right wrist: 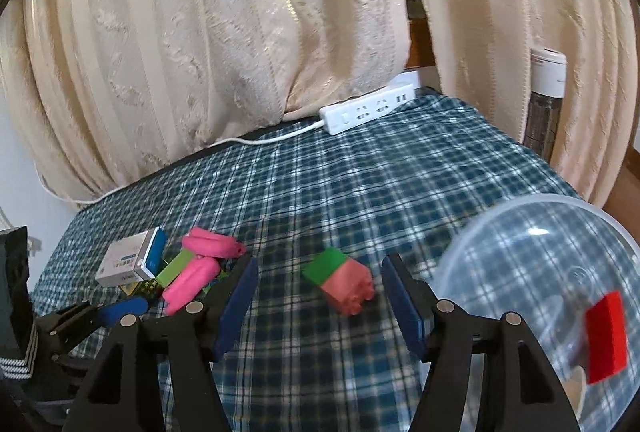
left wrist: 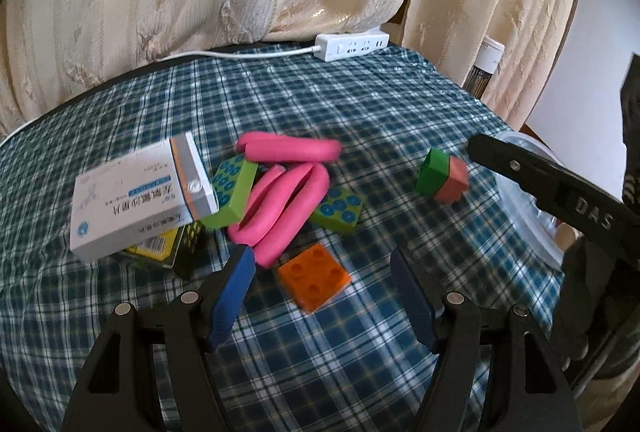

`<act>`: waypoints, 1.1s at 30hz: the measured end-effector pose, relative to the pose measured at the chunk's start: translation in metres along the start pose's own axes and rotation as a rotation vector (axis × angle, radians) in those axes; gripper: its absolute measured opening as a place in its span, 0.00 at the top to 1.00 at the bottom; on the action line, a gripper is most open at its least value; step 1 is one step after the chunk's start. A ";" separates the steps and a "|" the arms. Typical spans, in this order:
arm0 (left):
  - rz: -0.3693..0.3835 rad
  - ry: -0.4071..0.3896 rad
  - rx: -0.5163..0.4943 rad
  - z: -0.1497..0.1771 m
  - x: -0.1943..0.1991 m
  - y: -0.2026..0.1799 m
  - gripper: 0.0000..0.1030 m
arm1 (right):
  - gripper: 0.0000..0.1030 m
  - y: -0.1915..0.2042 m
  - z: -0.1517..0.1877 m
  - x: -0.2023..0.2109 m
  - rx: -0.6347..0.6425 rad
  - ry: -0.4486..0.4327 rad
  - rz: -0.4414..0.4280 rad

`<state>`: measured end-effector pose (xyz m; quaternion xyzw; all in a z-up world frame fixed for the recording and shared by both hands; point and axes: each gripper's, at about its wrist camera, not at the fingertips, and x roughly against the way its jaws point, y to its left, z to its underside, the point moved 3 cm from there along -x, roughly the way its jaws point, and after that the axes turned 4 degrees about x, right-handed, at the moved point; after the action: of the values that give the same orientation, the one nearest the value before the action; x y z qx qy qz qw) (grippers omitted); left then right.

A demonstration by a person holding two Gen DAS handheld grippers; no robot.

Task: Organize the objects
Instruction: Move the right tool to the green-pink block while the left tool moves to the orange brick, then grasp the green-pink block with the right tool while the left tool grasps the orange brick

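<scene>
My left gripper [left wrist: 322, 260] is open and empty, with an orange brick [left wrist: 314, 278] between its fingers on the plaid cloth. Behind it lie pink foam loops [left wrist: 286, 188], green blocks [left wrist: 234, 194], a white medicine box [left wrist: 140, 198] and a yellow box [left wrist: 160, 246] under it. My right gripper [right wrist: 320, 268] is open and empty, with a joined green-and-pink block [right wrist: 340, 282] lying between its fingers; that block also shows in the left wrist view [left wrist: 442, 178]. A clear plastic bowl [right wrist: 520, 252] at the right holds a red block [right wrist: 606, 336].
A white power strip [right wrist: 370, 108] with its cord lies at the table's far edge, below cream curtains [right wrist: 240, 32]. A white-topped appliance [right wrist: 546, 100] stands behind the table at the right. The right gripper's finger [left wrist: 552, 188] reaches in at the right of the left wrist view.
</scene>
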<state>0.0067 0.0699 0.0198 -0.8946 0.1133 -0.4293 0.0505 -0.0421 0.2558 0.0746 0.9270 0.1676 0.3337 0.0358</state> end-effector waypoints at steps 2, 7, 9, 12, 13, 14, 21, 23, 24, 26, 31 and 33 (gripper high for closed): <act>0.000 0.011 0.006 0.002 -0.003 0.003 0.30 | 0.34 0.004 -0.001 -0.008 0.015 0.015 -0.003; 0.008 0.025 0.026 0.004 -0.009 0.009 0.30 | 0.34 0.011 -0.001 -0.026 0.053 0.050 0.020; 0.014 0.029 0.030 0.005 -0.010 0.010 0.30 | 0.34 0.012 -0.001 -0.031 0.063 0.061 0.029; 0.018 0.047 0.027 0.007 -0.016 0.010 0.30 | 0.34 0.010 -0.001 -0.039 0.067 0.083 0.048; 0.020 0.055 0.025 0.007 -0.018 0.009 0.30 | 0.34 0.010 -0.001 -0.041 0.068 0.082 0.055; 0.021 0.060 0.023 0.008 -0.019 0.009 0.30 | 0.34 0.010 -0.002 -0.041 0.073 0.080 0.062; 0.014 0.069 0.021 0.008 -0.025 0.008 0.30 | 0.34 0.007 -0.006 -0.049 0.091 0.076 0.086; 0.009 0.066 0.019 0.008 -0.026 0.008 0.30 | 0.34 0.004 -0.006 -0.050 0.083 0.075 0.089; 0.005 0.064 0.016 0.008 -0.026 0.008 0.30 | 0.34 0.002 -0.006 -0.051 0.079 0.074 0.091; -0.002 0.060 0.004 0.008 -0.027 0.007 0.30 | 0.34 0.000 -0.006 -0.052 0.068 0.083 0.090; -0.008 0.056 -0.009 0.008 -0.028 0.007 0.30 | 0.34 -0.003 -0.006 -0.053 0.066 0.093 0.091; -0.009 0.057 -0.006 0.008 -0.028 0.007 0.30 | 0.34 -0.001 -0.005 -0.055 0.073 0.101 0.086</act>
<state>-0.0053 0.0698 -0.0073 -0.8827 0.1120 -0.4545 0.0428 -0.0851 0.2383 0.0453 0.9160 0.1414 0.3749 -0.0211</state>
